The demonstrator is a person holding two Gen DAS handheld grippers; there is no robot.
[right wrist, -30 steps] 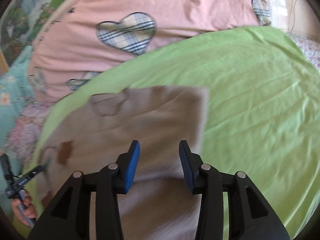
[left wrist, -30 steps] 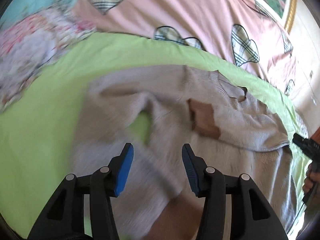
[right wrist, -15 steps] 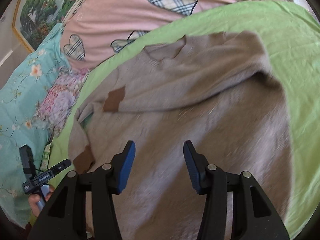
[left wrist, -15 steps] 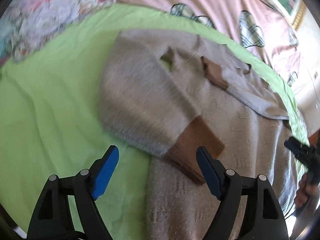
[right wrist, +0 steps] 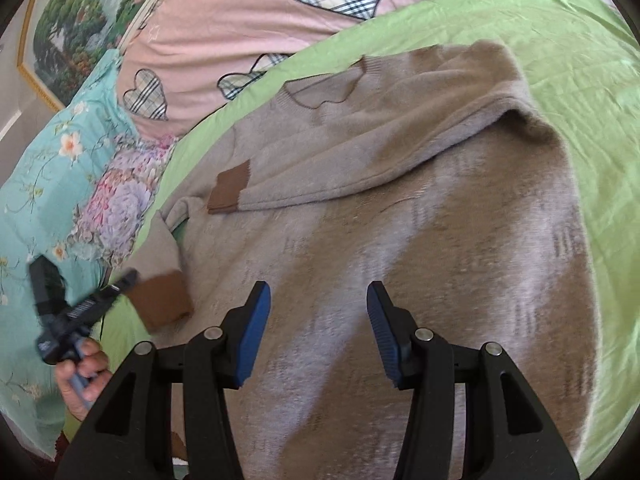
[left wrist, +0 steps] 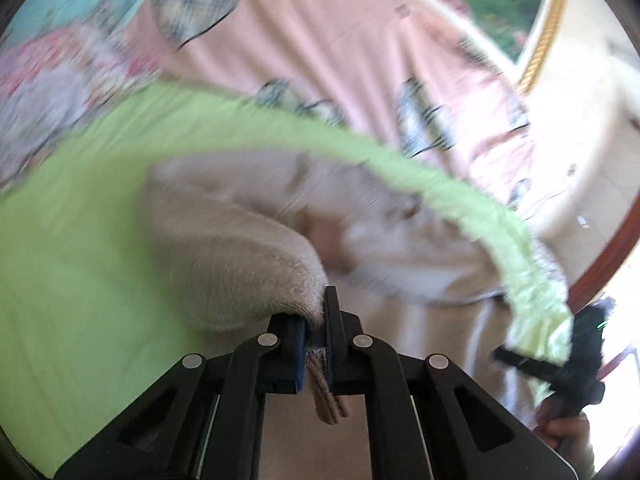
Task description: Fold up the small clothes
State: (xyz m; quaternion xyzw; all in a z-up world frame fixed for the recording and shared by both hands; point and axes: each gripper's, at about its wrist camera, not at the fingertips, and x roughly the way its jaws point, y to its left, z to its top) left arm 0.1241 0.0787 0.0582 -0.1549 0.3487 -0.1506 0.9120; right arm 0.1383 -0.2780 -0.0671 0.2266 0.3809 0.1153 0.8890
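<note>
Pinching the brown cuff of a sleeve (left wrist: 224,264), the left hand-held gripper (left wrist: 316,336) lifts it off the beige sweater (right wrist: 400,248), which lies spread on the green sheet (right wrist: 560,40) of the bed. The right hand-held gripper (right wrist: 318,320) hovers over the body with jaws wide and empty. The sleeve fold seems in hand; next, that sleeve likely needs laying across the chest beside the other folded sleeve (right wrist: 360,152).

- Left gripper (left wrist: 316,322): jaws pinched together, cloth clamped between the blue pads.
- Right gripper (right wrist: 318,316): jaws spread wide, nothing between them.
</note>
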